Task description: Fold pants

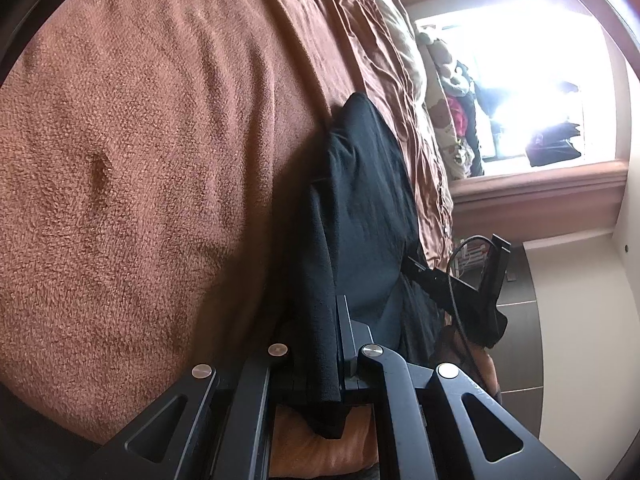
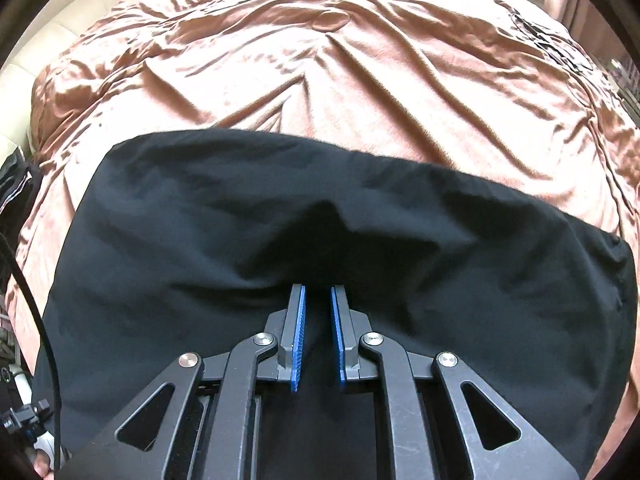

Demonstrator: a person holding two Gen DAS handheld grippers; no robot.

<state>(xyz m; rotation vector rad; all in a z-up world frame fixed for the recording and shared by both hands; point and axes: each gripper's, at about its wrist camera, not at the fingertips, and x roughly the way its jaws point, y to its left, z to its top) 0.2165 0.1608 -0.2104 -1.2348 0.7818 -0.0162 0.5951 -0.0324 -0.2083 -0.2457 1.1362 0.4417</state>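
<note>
My left gripper (image 1: 324,344) is squeezed tight on the black pants (image 1: 360,208). A fold of the dark cloth runs right between its two fingers and hangs out a bit at the back. From the left wrist view, the pants stretch away from my fingers across the fuzzy brown blanket (image 1: 132,168). Past the pants I see the shiny brown bed cover (image 1: 360,40) and a bright window (image 1: 532,60). A soft toy (image 1: 452,76) sits near the window. My other gripper shows at the far side of the pants as a black frame with a cable.

My right gripper (image 2: 318,300) points down at the pants (image 2: 280,208). Its blue pads (image 2: 299,328) stand very near each other, with only a thin gap. The tips press into the black cloth, and the cloth puckers up around them in a dark bunch. I think a pinch of cloth is caught at the tips, but the gap lower down looks bare.

In this view the pants lie wide and flat on the wrinkly bed cover (image 2: 320,72).
</note>
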